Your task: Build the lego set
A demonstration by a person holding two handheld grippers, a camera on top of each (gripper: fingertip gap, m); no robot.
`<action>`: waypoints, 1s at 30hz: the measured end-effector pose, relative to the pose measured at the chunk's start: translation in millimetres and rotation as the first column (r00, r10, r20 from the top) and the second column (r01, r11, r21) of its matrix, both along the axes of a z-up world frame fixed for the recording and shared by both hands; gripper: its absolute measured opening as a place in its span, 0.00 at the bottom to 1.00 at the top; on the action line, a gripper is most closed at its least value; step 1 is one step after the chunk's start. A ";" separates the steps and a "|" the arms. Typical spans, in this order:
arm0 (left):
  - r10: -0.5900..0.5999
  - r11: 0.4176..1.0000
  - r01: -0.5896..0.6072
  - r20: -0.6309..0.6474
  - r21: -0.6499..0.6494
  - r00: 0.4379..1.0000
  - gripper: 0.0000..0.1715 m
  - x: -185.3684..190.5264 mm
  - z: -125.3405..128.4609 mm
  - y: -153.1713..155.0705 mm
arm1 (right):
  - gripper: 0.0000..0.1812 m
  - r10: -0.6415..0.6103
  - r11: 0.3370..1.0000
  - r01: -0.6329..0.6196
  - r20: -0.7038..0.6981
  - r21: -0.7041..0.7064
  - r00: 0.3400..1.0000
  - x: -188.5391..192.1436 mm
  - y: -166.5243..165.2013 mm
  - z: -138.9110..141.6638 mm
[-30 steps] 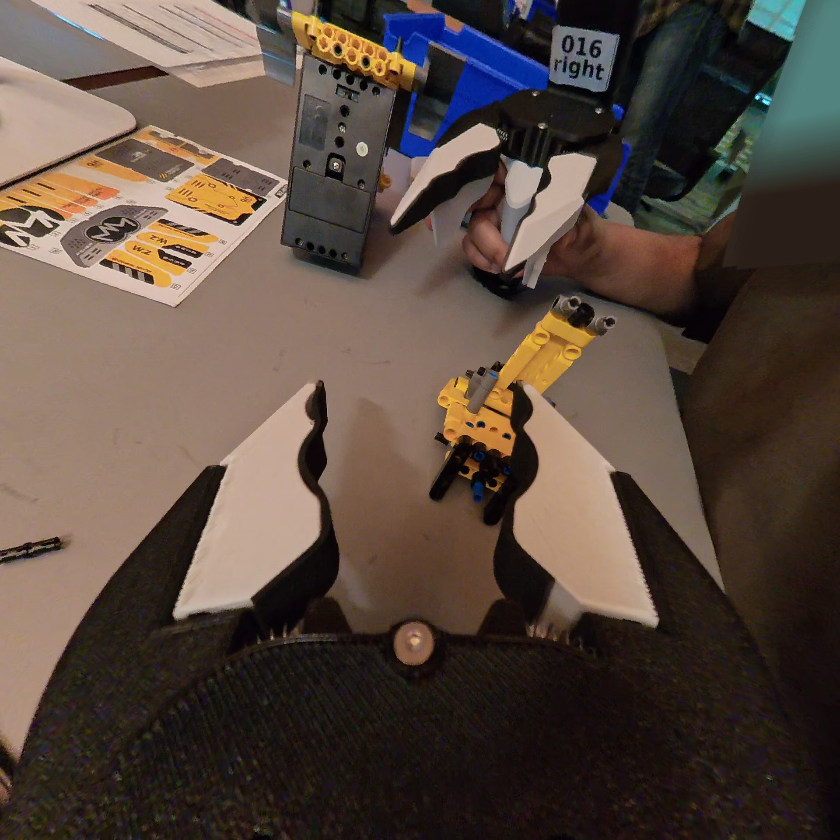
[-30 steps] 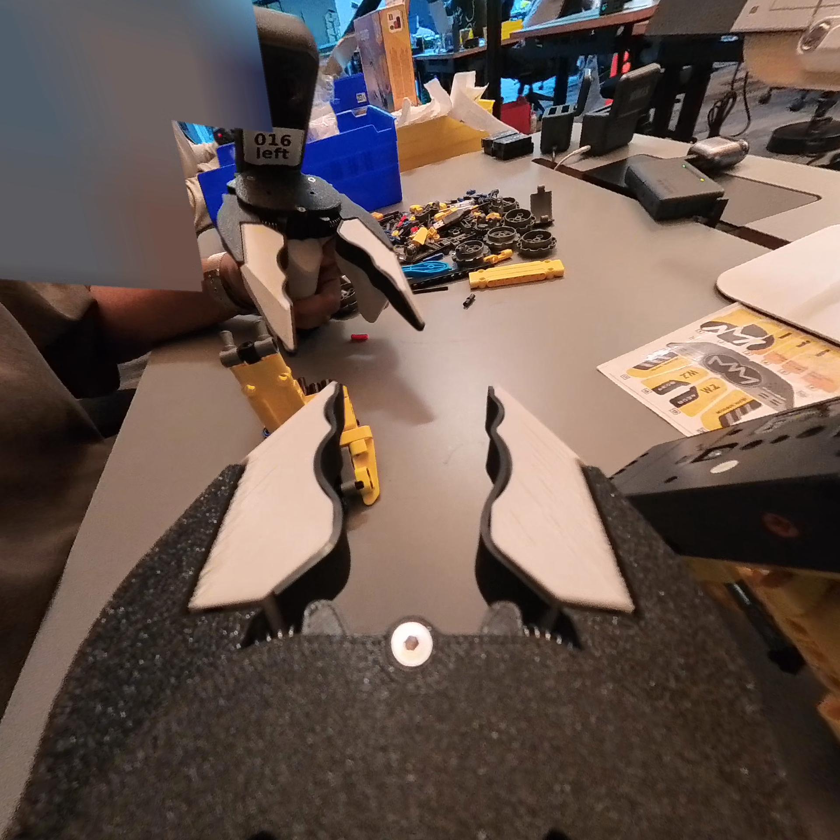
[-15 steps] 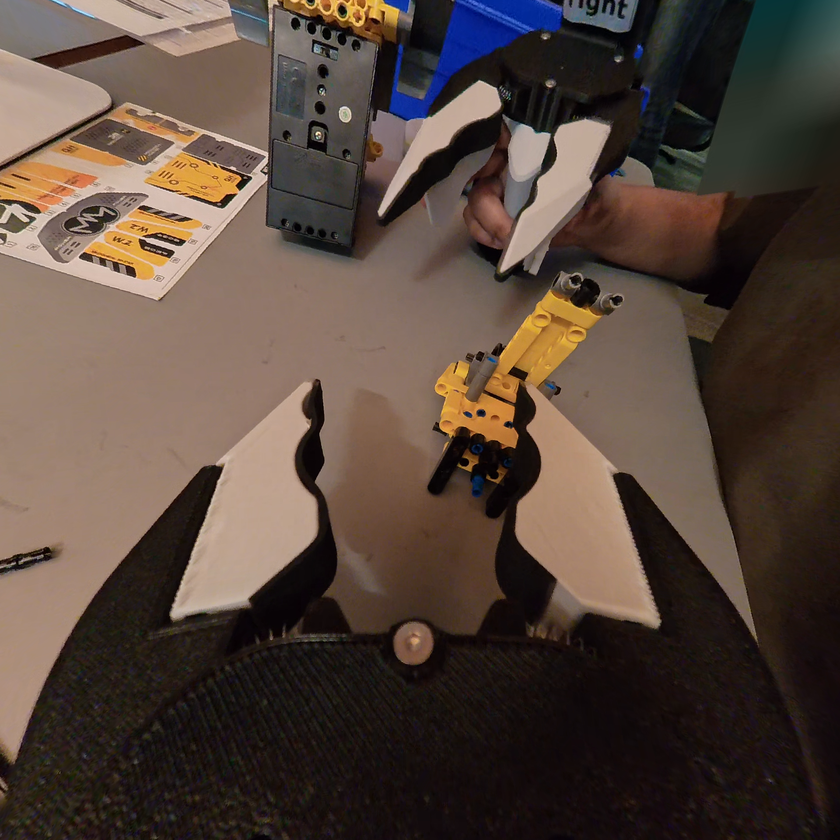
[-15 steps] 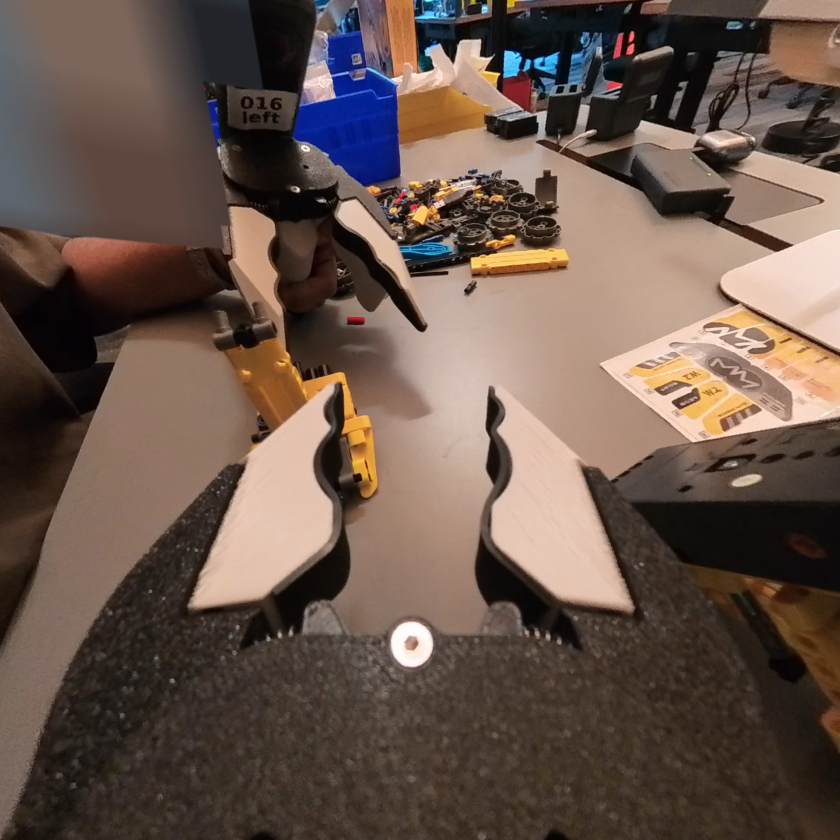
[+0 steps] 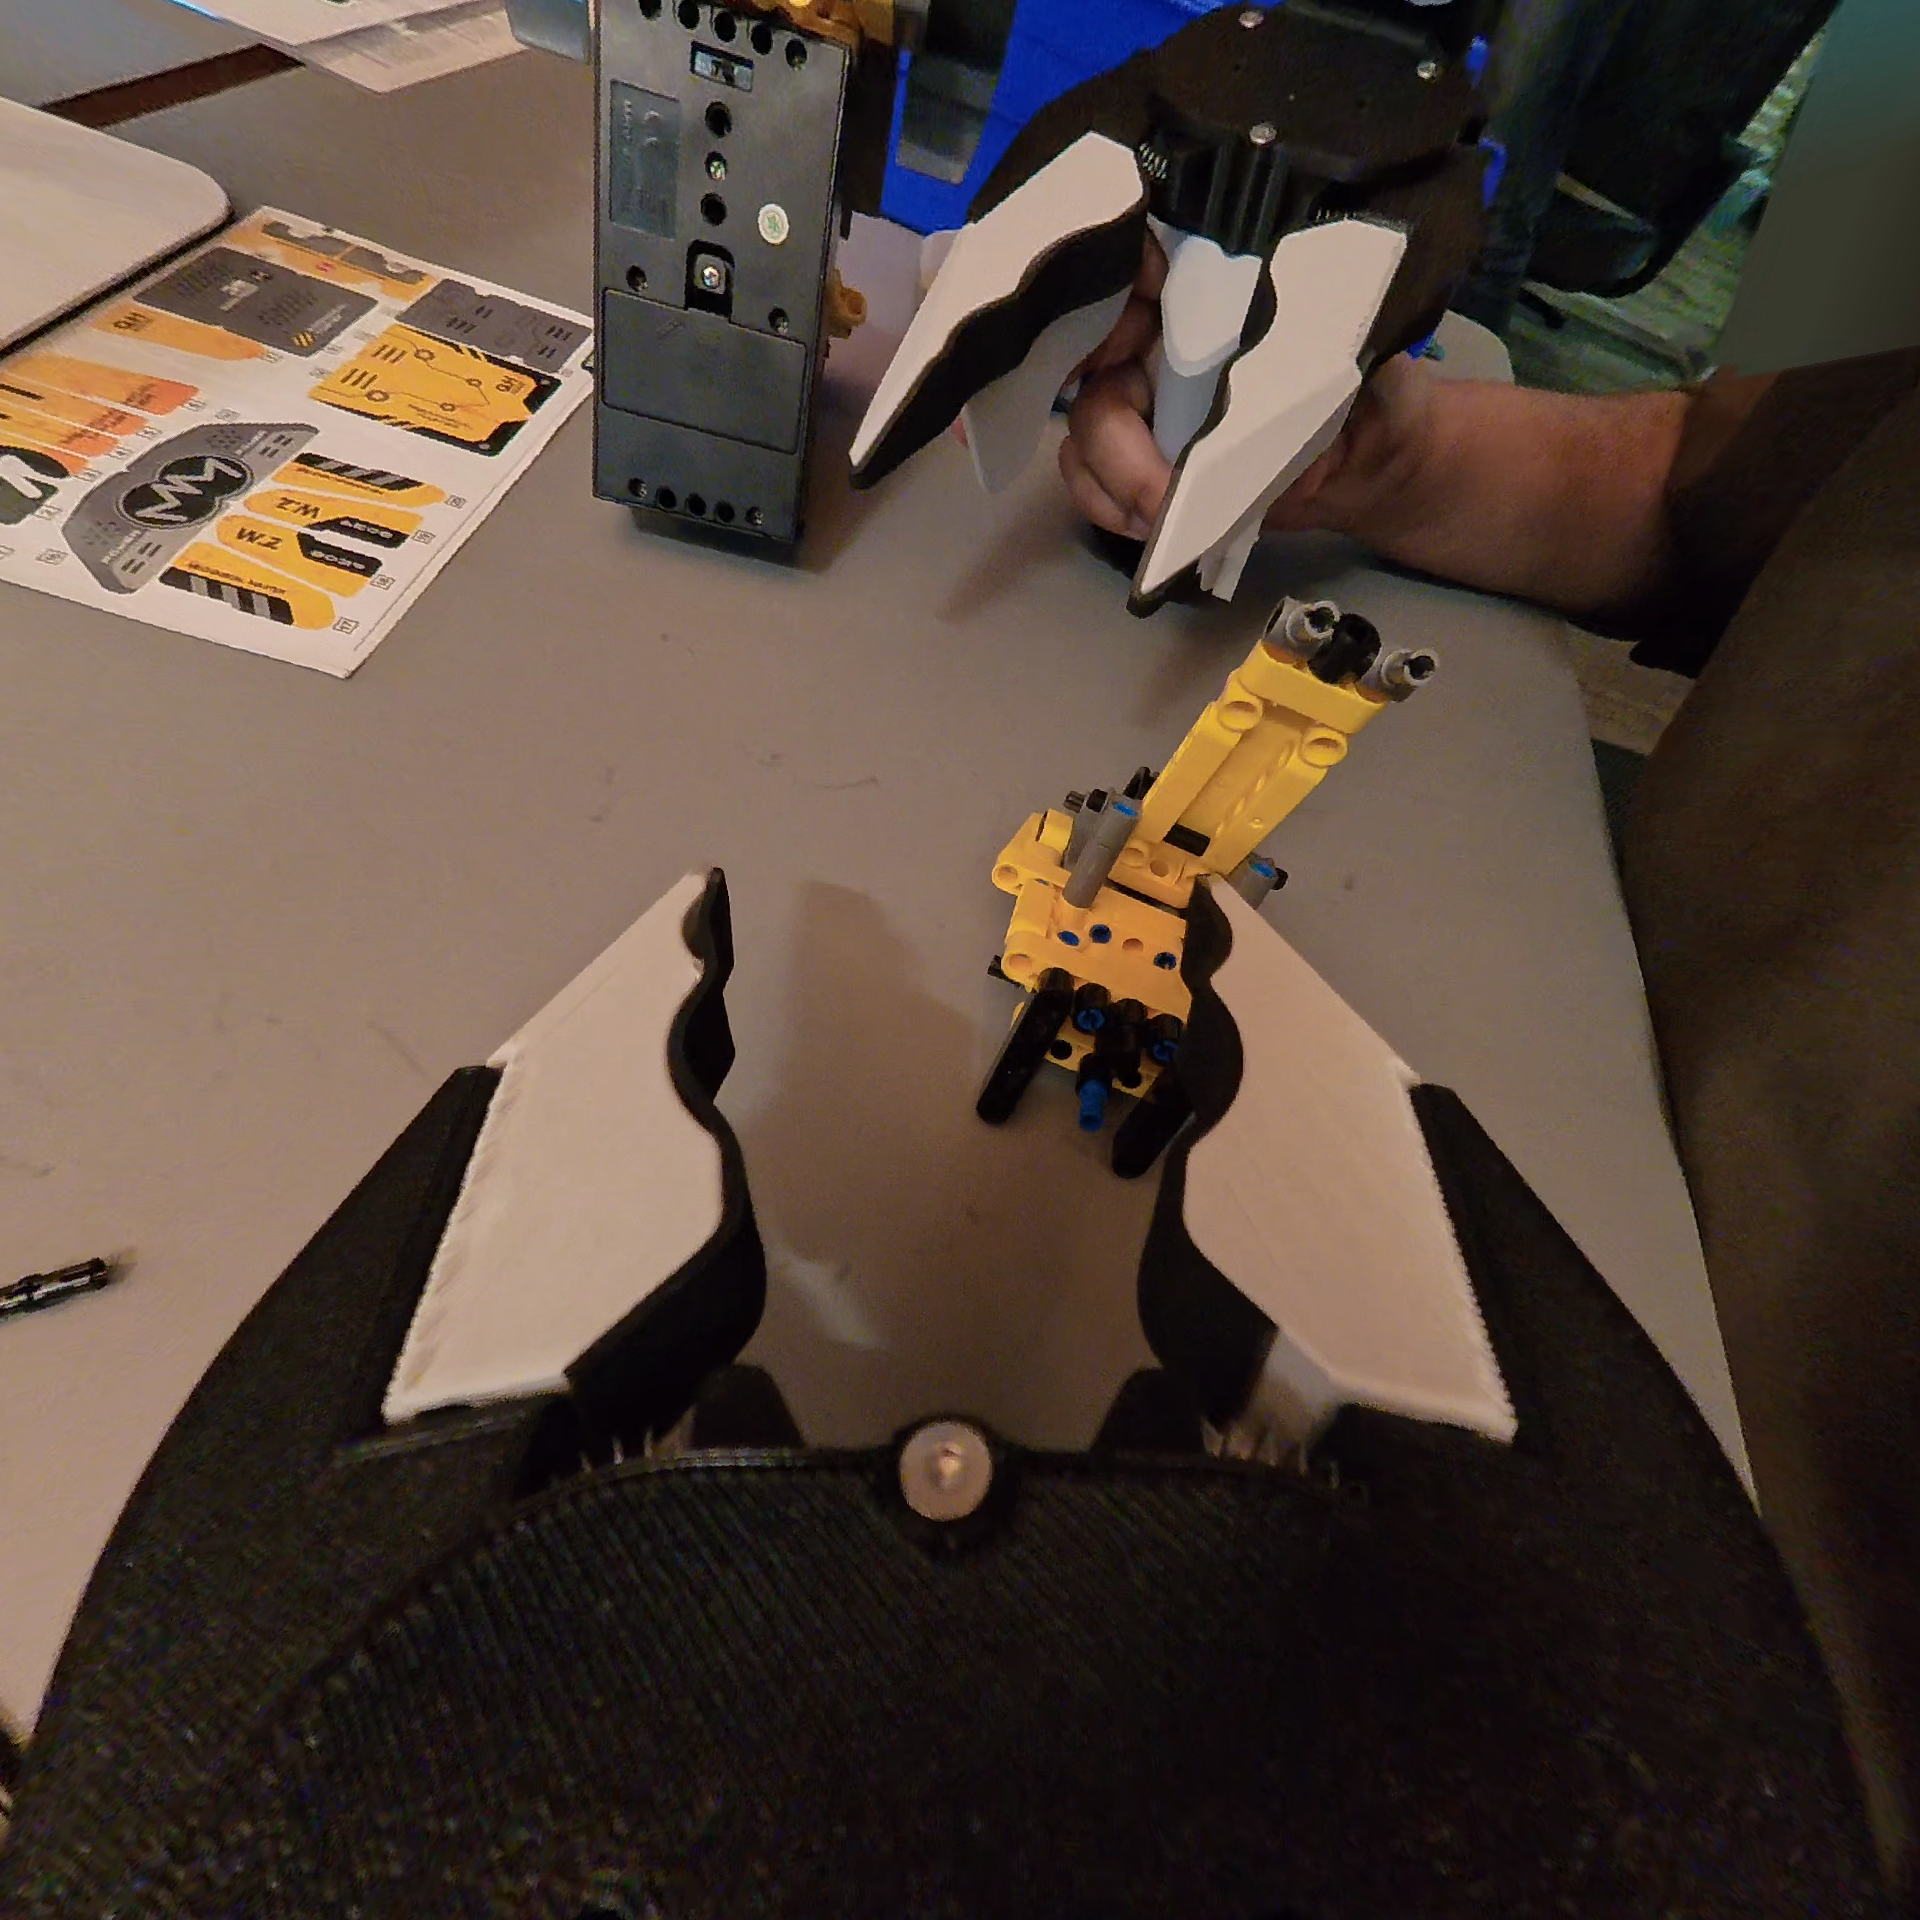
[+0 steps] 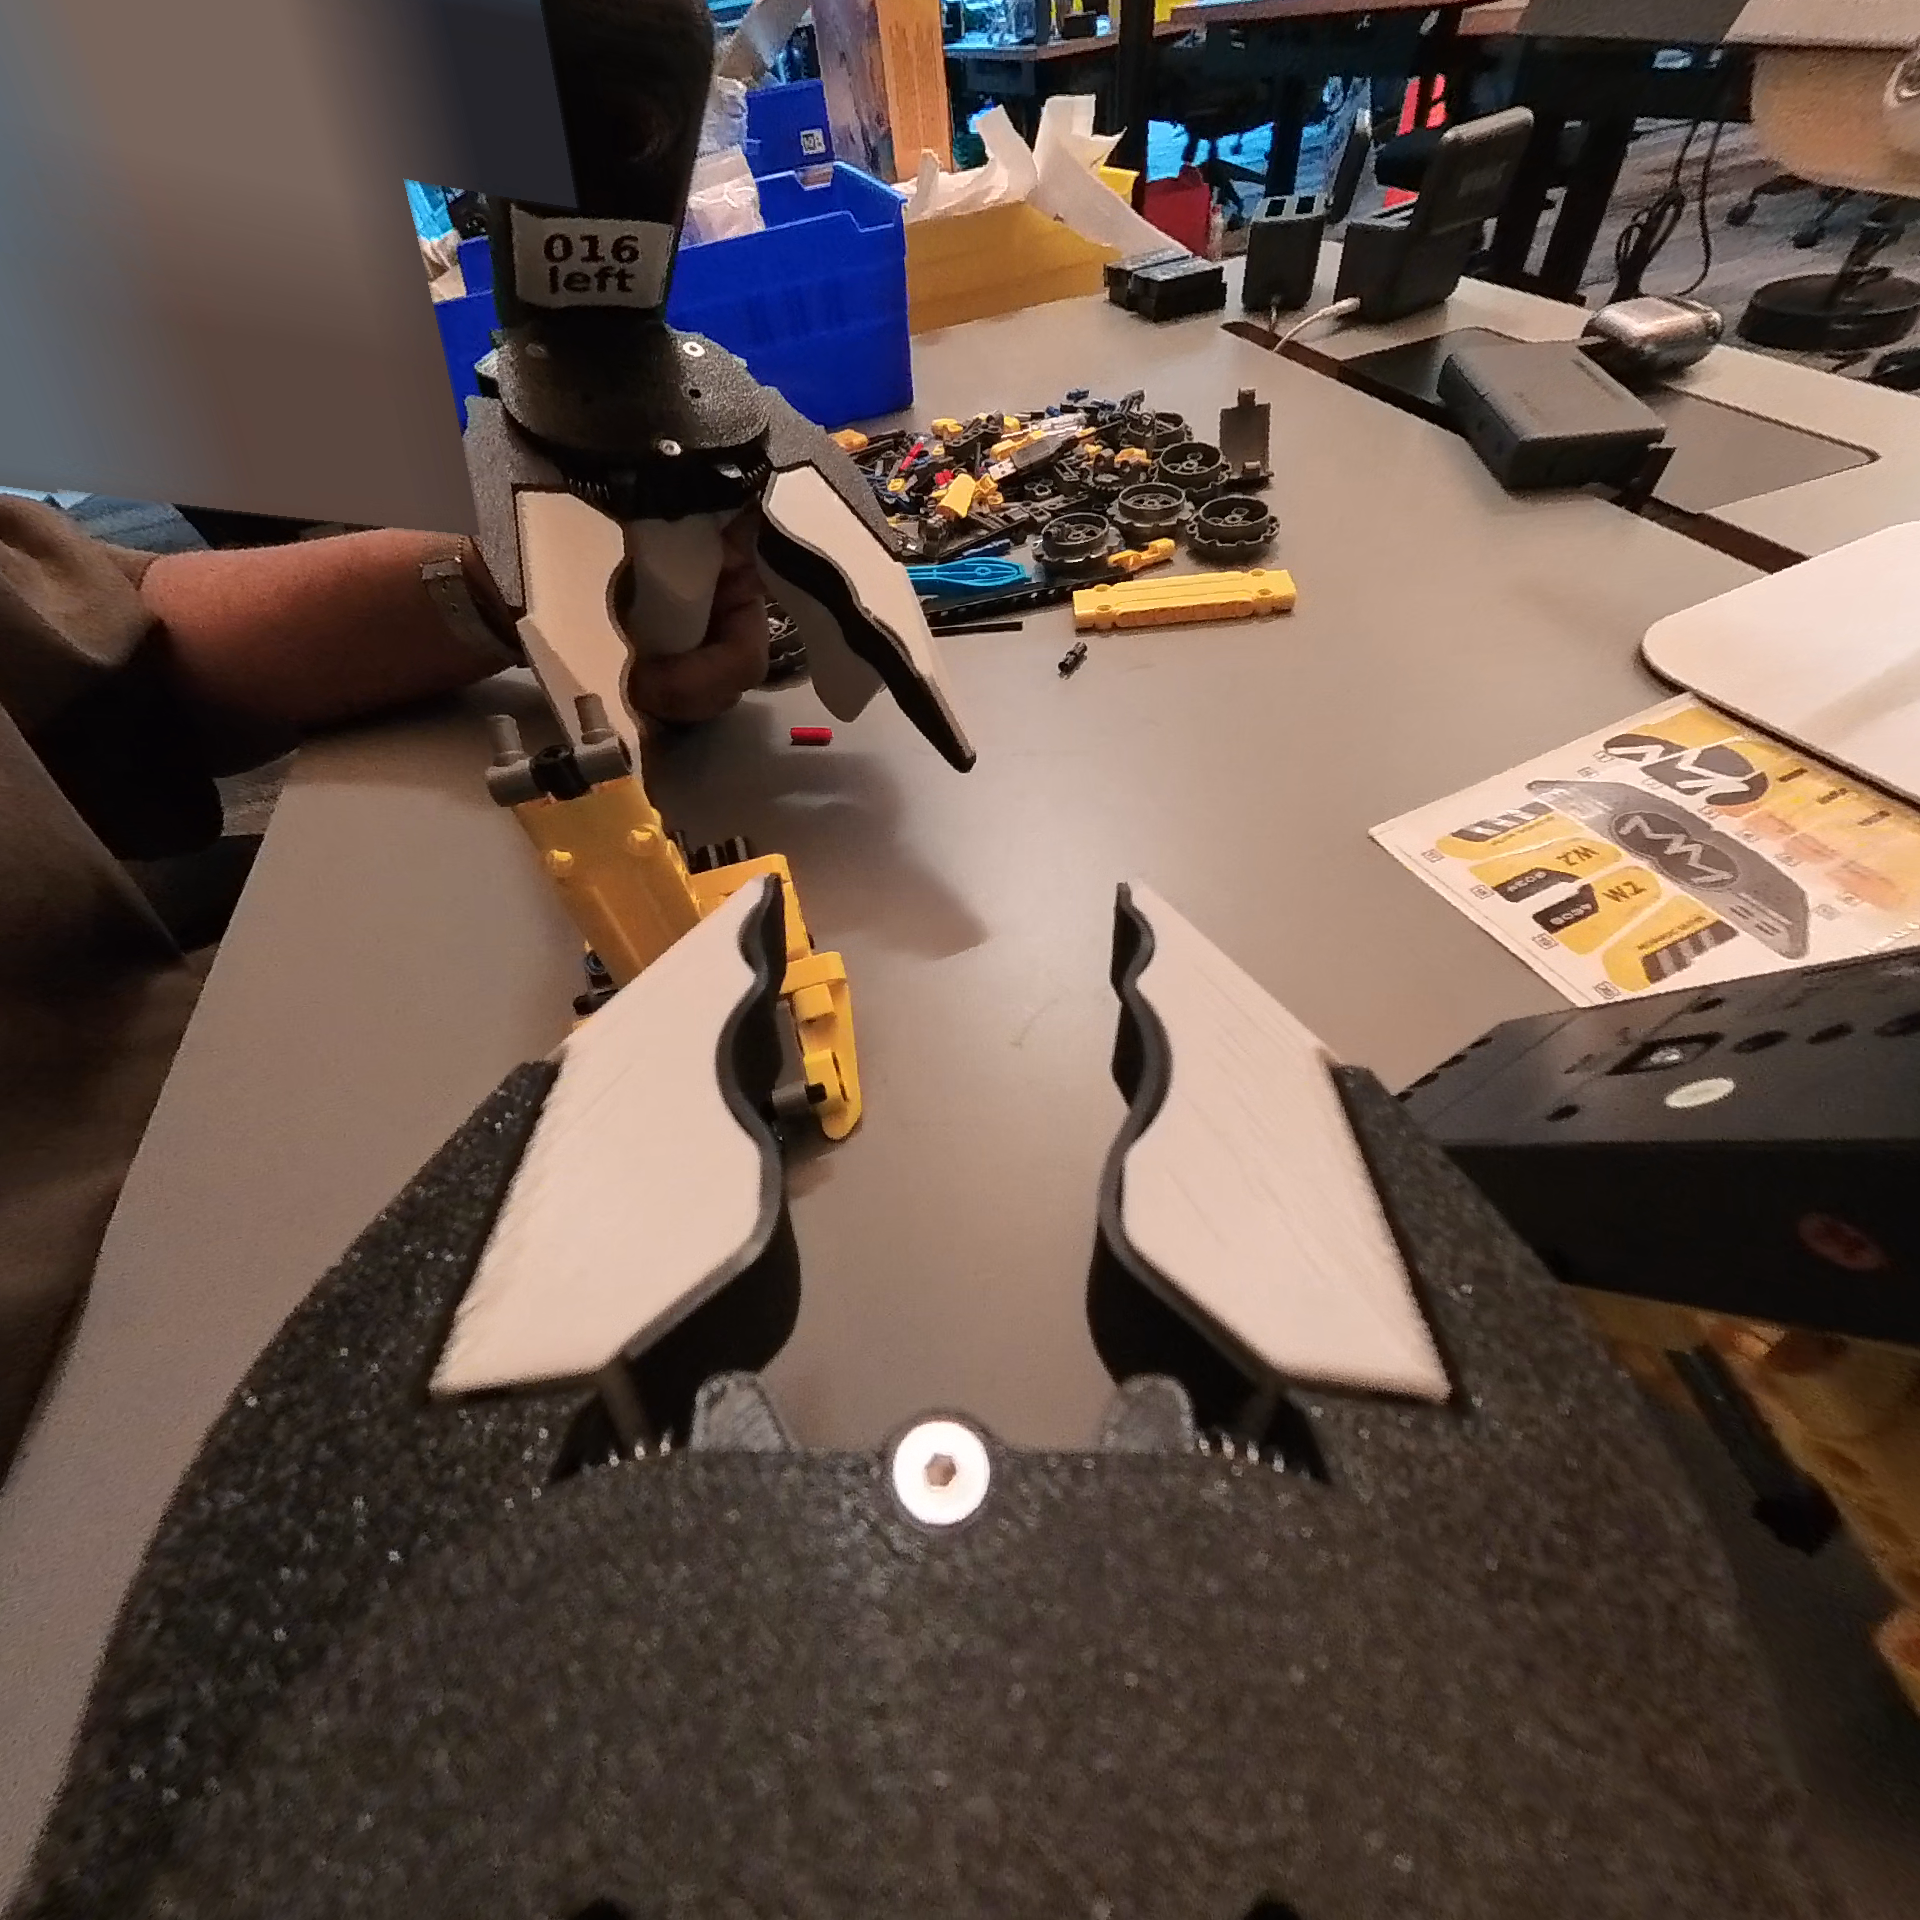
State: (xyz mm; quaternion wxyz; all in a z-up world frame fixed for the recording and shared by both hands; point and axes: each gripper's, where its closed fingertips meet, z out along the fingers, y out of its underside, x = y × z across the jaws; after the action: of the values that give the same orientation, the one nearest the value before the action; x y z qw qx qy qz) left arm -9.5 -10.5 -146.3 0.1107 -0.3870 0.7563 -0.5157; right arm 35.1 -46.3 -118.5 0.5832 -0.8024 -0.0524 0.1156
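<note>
A small yellow brick assembly [image 5: 1117, 925] with a raised yellow arm stands on the grey table [image 5: 416, 883]. My left gripper [image 5: 961, 894] is open and empty, and its right finger lies right beside the assembly's base. In the right wrist view the left gripper [image 6: 790, 756] hangs over the assembly [image 6: 644, 862], one fingertip at the grey pins on the arm's top. My right gripper [image 6: 948, 894] is open and empty, its left finger in front of the assembly. It shows in the left wrist view [image 5: 1003, 540] just beyond the arm.
A black box [image 5: 707, 291] stands behind, close to my right gripper [image 6: 1683, 1132]. A sticker sheet [image 5: 260, 447] and a white tray [image 6: 1818, 644] lie nearby. Loose parts [image 6: 1091, 488], a yellow beam [image 6: 1184, 601], a red pin [image 6: 810, 736] and blue bins [image 6: 800, 281] sit farther off. The table edge is near. One gripper's finger ends stand about 8 cm off the other's.
Both grippers have drawn closer together around the yellow assembly. The left gripper's fingertip has come down to the top of the raised arm. Both stay open.
</note>
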 end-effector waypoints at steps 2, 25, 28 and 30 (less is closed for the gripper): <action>-0.002 1.000 0.002 0.003 0.005 1.000 0.48 -0.3 -0.2 -0.5 | 0.35 -0.001 1.000 0.001 -0.003 0.000 1.000 0.3 0.1 0.1; -0.010 1.000 0.010 0.000 0.024 1.000 0.50 -1.1 -2.2 -2.4 | 0.35 0.000 1.000 0.000 0.005 -0.005 1.000 -0.3 0.3 -1.0; -0.010 1.000 0.009 0.003 0.026 1.000 0.50 -1.2 -2.2 -2.5 | 0.35 0.000 1.000 0.000 0.006 -0.006 1.000 -0.4 0.4 -1.1; -0.009 1.000 0.009 0.004 0.027 1.000 0.49 -1.2 -2.0 -2.5 | 0.35 0.000 1.000 0.000 0.004 -0.007 1.000 -0.3 0.4 -1.2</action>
State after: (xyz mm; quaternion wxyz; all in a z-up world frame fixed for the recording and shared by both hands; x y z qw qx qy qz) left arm -10.8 -12.9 -148.3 0.1152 -0.3809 0.7647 -0.5068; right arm 34.8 -45.9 -119.7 0.5802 -0.8047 -0.0532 0.1143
